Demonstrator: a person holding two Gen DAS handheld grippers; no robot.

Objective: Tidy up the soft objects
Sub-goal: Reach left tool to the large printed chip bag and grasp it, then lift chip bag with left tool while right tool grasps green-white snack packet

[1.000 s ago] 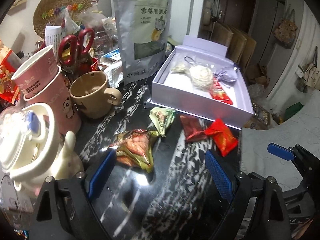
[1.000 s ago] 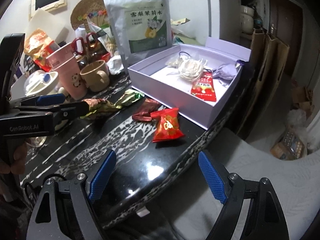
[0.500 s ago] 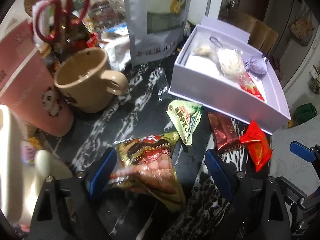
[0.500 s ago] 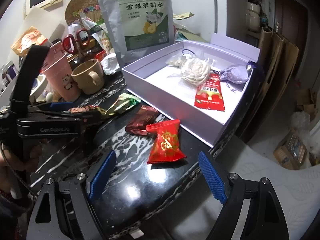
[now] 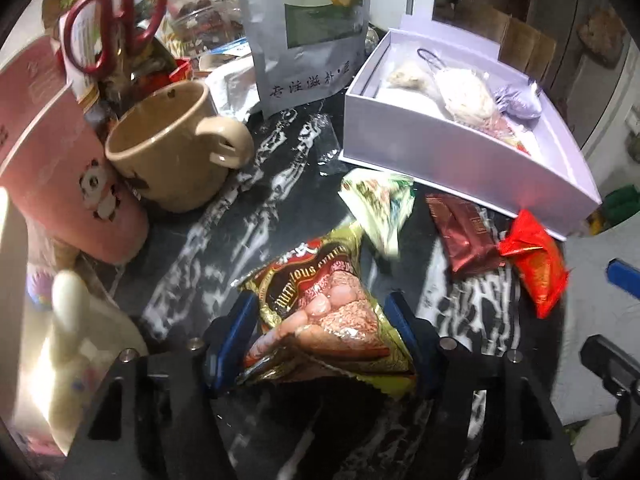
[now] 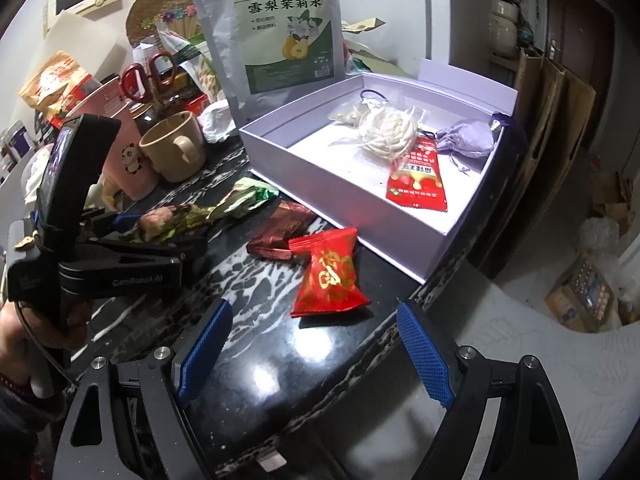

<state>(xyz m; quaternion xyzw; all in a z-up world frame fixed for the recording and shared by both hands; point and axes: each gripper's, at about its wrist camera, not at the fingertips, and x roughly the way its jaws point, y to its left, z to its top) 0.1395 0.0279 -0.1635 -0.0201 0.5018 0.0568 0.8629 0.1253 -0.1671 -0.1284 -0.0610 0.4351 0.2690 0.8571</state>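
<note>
A: Your left gripper (image 5: 320, 336) has the gold cereal packet (image 5: 324, 312) between its blue pads, and the jaws are closing on it. The packet lies on the dark marble counter (image 6: 256, 356), near the tan mug (image 5: 172, 148), well short of the lilac box (image 6: 348, 200).

B: Why take it across the middle?

A: It looks puffy and slack, so I judge a pinch across its width gives you something to hold. The pads seem to touch both crinkled edges, though I cannot tell how firmly.

B: And your right gripper (image 6: 312, 356)?

A: Its jaws stand wide with nothing between them, hovering over the counter's edge just before the red packet (image 6: 328, 276). That reads as waiting its turn.

B: What does each camera add?

A: The left wrist view shows the packet's printed face and the pads at its sides. The right wrist view shows that grip side-on, your hand (image 6: 36, 328) on the handle, and the box's inside: a white knotted bundle (image 6: 388, 132), a red sachet (image 6: 418, 176) and a lilac pouch (image 6: 466, 142). The green packet (image 6: 244, 200) and brown packet (image 6: 280, 230) lie on the counter beside the box.
</note>
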